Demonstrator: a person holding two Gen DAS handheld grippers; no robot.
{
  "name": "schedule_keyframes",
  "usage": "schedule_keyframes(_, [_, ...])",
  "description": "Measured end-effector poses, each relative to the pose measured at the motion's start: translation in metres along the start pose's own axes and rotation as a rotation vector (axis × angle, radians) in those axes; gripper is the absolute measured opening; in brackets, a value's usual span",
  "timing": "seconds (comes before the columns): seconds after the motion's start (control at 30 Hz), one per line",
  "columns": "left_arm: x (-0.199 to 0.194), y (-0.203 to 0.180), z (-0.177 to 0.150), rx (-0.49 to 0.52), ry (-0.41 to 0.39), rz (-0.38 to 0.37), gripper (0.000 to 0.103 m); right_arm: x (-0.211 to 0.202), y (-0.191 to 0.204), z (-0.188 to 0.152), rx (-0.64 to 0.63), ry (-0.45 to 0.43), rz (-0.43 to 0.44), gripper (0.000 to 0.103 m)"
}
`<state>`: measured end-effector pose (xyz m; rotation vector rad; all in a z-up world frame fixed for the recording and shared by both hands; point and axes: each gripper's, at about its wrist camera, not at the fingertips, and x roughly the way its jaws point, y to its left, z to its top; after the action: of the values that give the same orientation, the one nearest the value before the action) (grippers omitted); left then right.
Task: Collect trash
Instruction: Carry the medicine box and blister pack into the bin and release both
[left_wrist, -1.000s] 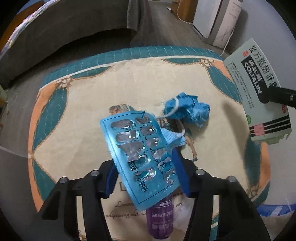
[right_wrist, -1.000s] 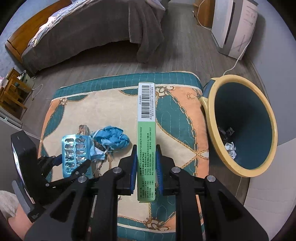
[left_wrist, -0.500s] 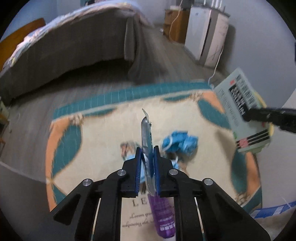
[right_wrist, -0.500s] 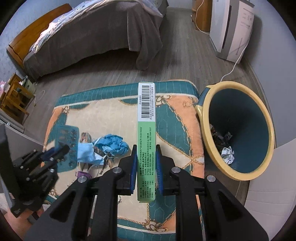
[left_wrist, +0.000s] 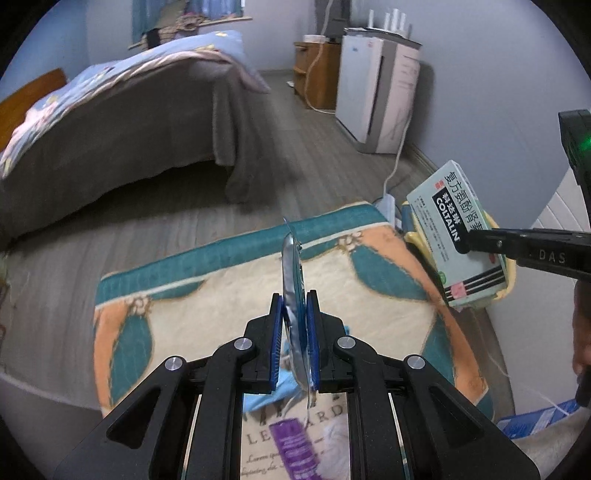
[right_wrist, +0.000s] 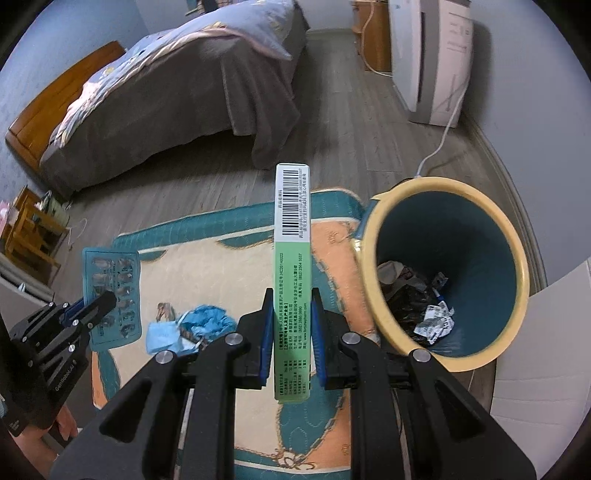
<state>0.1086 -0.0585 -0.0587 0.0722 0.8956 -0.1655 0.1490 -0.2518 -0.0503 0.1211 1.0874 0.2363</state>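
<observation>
My left gripper is shut on a blue blister pack, held edge-on above the rug; the right wrist view shows the same pack flat-on at the left. My right gripper is shut on a green medicine box standing upright between the pads, also visible as the box at the right of the left wrist view. A yellow-rimmed teal bin with trash inside stands on the floor to the right. A crumpled blue glove and face mask lie on the rug.
A patterned teal, orange and cream rug covers the floor below. A purple tube lies on it near me. A bed with a grey cover is behind, and a white appliance with a cable stands by the wall.
My left gripper closed on the blister pack and lifted it off the rug, turning it edge-on. My right gripper carried the box a little toward the bin.
</observation>
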Motion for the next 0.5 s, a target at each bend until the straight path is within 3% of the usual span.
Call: schedule_keyframes(0.5, [0.045, -0.086, 0.045, 0.165, 0.033, -0.073, 0.014, -0.004, -0.063, 0.014, 0.071, -0.033, -0.088, 0.017])
